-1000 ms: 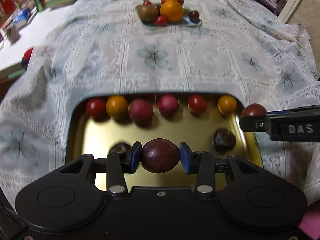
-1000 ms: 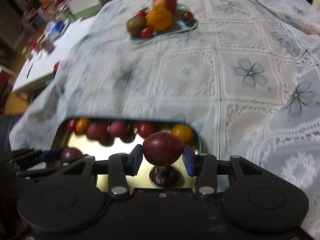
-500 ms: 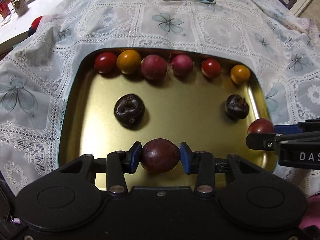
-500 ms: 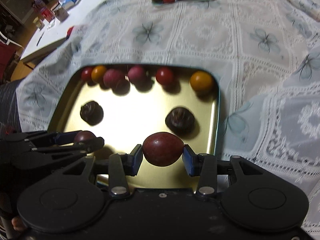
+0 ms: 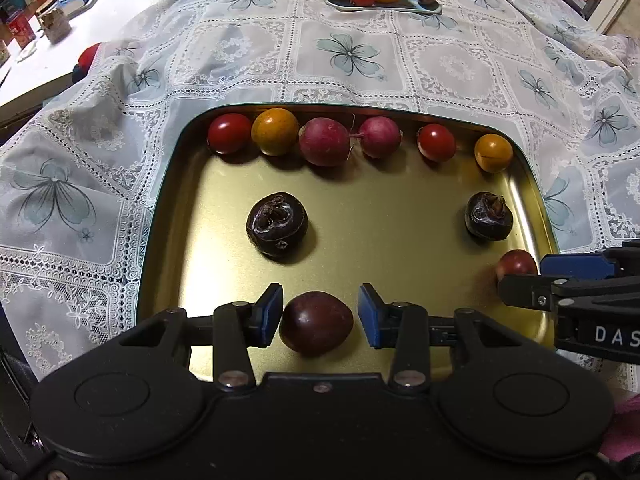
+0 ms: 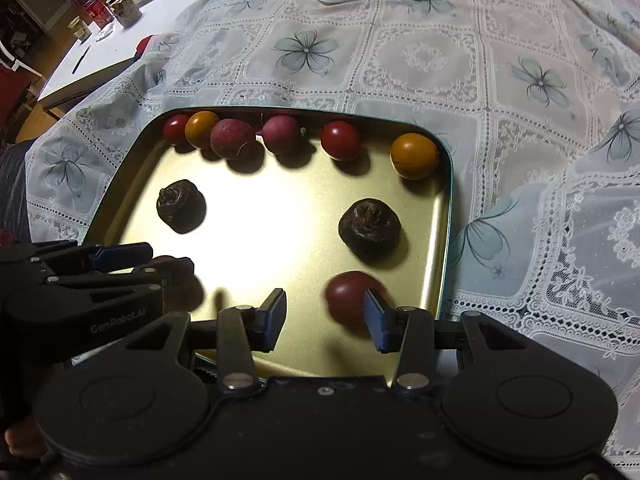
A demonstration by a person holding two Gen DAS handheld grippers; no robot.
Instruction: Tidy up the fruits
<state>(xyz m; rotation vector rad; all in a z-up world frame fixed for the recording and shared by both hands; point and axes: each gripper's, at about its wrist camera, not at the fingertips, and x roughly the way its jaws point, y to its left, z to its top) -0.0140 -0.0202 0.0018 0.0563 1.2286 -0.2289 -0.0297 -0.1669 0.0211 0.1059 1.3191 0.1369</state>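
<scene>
Left wrist view: release step of two dark plums onto the gold tray, near edge.
Left claw point(image 5: 319, 316) parted, pads clear of the left plum point(image 5: 316, 323), which lies between them on the tray point(image 5: 384, 216); small gaps visible on both sides. Right claw point(image 6: 325, 316) likewise parted, with the right plum point(image 6: 349, 294) blurred, partly behind the right-hand pad and off centre toward it; contact with that pad not determinable. Neither claw gripping. Far edge of tray: row of red, orange and pink fruits; mid tray: two dark wrinkled fruits point(image 5: 277, 224). Judged next: lift both claws straight up without nudging the plums, then reach for the far plate point(image 5: 380, 5), where more fruit waits on the cloth-covered surface point(image 5: 348, 64).
</scene>
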